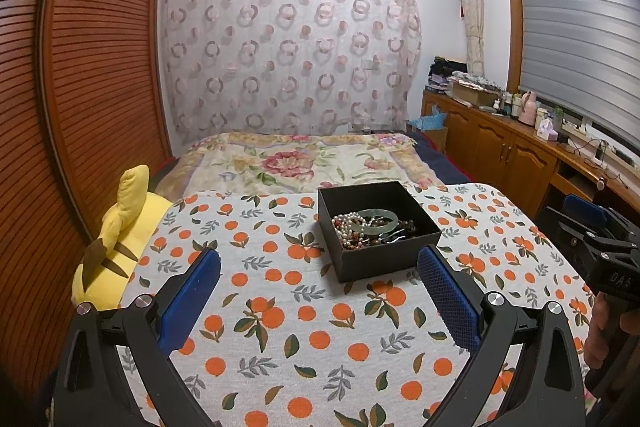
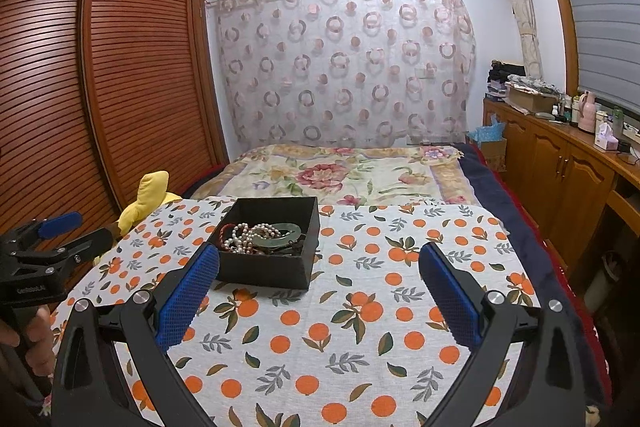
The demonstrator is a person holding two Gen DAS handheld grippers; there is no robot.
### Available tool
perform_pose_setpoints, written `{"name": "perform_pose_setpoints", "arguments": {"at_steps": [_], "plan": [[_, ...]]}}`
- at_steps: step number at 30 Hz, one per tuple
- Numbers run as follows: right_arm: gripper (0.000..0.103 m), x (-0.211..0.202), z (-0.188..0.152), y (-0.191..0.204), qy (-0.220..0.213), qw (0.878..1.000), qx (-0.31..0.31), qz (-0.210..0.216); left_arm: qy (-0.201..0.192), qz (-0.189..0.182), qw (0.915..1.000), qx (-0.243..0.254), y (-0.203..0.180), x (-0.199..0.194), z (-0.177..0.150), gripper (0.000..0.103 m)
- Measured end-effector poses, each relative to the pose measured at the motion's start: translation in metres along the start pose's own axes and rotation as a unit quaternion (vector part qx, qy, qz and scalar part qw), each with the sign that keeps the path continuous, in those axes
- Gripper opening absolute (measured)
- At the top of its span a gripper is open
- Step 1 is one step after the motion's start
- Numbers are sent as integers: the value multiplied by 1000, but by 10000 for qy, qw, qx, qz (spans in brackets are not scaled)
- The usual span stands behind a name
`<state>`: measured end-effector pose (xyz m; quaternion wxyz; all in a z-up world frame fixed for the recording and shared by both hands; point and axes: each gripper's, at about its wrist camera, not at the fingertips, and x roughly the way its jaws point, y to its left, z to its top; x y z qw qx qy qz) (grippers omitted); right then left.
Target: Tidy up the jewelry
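A black open box (image 1: 384, 261) sits on the table covered with an orange-print cloth (image 1: 304, 327). In it lie a pale green bangle (image 1: 378, 218), a pearl strand (image 1: 347, 225) and dark bead strings (image 1: 404, 227). My left gripper (image 1: 319, 259) is open and empty, just short of the box. The right wrist view shows the box (image 2: 264, 271) at left, with the bangle (image 2: 280, 231) and pearls (image 2: 244, 235) inside. My right gripper (image 2: 319, 259) is open and empty, to the right of the box. Each gripper shows at the edge of the other's view.
A yellow plush toy (image 1: 116, 239) lies at the table's left edge. A bed with a floral blanket (image 1: 304, 163) is behind the table. A slatted wardrobe (image 1: 80, 87) stands at left. A wooden cabinet (image 1: 512, 143) with clutter runs along the right.
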<state>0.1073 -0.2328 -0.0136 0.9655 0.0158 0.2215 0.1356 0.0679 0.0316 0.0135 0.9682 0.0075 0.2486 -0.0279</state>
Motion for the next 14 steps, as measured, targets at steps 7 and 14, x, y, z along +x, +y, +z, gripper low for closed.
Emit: {"name": "perform_pose_setpoints", "arguments": {"at_steps": [7,14], "plan": [[101,0,-1,1,2,10000,8,12,4,16,10000,9,-1,0,1,96],[101,0,-1,0,-3,10000,9,9,-13,21,10000,11,0,0,0,96]]}}
